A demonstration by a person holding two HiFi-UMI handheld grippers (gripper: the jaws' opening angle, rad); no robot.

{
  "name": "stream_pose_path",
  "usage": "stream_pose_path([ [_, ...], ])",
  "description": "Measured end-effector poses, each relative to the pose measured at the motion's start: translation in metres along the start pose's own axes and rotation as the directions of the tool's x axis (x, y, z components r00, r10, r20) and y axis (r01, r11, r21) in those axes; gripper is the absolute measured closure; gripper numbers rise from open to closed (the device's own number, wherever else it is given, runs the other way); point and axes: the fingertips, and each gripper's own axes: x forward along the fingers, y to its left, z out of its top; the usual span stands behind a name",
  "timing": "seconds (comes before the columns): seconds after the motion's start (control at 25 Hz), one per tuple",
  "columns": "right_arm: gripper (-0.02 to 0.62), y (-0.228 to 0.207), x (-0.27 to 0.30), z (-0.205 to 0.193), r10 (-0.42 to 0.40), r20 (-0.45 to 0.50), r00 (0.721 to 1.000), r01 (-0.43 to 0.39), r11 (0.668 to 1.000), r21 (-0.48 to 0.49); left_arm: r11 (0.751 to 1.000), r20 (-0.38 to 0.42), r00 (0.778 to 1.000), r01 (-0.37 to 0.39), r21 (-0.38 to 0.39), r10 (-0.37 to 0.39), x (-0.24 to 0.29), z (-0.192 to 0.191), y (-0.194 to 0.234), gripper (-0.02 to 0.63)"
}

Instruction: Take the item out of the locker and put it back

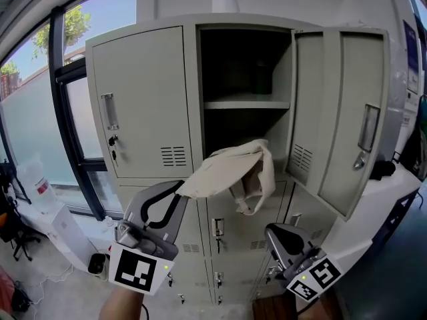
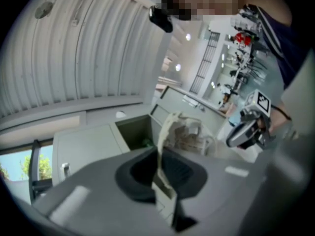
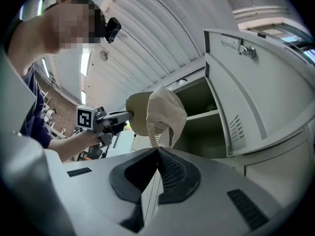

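The left gripper (image 1: 179,191) is pinching the rim of a cream cloth tote bag (image 1: 230,169). Its jaws are nearly together, with the fabric edge running between them. Taking the rim rather than a strap is probably keeping the bag bunched as one bundle, with its loop handles drooping below. The right gripper (image 1: 270,231) is holding its jaws drawn together at the tips, with nothing evidently caught in them. It is hovering low, just right of the bag and apart from it, seemingly acting as a spare hand rather than sharing the load.

The bag is hanging in the air outside the pale grey metal locker bank (image 1: 193,112), in front of the lower half of its one open compartment. That compartment's hinged metal door (image 1: 340,112) is standing swung wide to the right, which is leaving a free path for putting the bag back. Inside, a flat grey shelf (image 1: 247,104) is splitting the space in two. A dark object (image 1: 261,77), too dim to identify, is sitting on the upper level. The lower level, where the bag is not covering it, is showing nothing.
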Motion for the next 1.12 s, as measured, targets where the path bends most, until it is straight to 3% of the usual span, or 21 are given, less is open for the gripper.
stream_pose_path([
  [0.4,0.591,-0.029,0.046,0.051,-0.035,0.081,0.996,0.044,0.992,-0.122,0.991,0.058,0.998,-0.006,0.131,-0.001,0.047,0.015,0.043,0.586],
  [0.6,0.591,-0.035,0.059,0.071,0.008,0.103,0.995,0.008,0.988,-0.155,0.976,0.081,0.996,-0.052,0.210,0.036,0.074,0.044,0.069,0.586],
  [0.8,0.591,-0.038,0.067,0.068,0.085,0.113,0.990,-0.069,0.988,-0.140,0.951,0.053,0.993,-0.117,0.285,0.106,0.114,0.074,0.099,0.586],
  [0.96,0.591,-0.037,0.072,0.057,0.151,0.102,0.983,-0.137,0.982,-0.132,0.899,-0.001,0.989,-0.136,0.415,0.150,0.153,0.093,0.115,0.586],
  [1.12,0.591,-0.042,0.074,0.051,0.196,0.112,0.974,-0.185,0.977,-0.108,0.804,-0.092,0.977,-0.105,0.585,0.194,0.197,0.096,0.124,0.584],
])
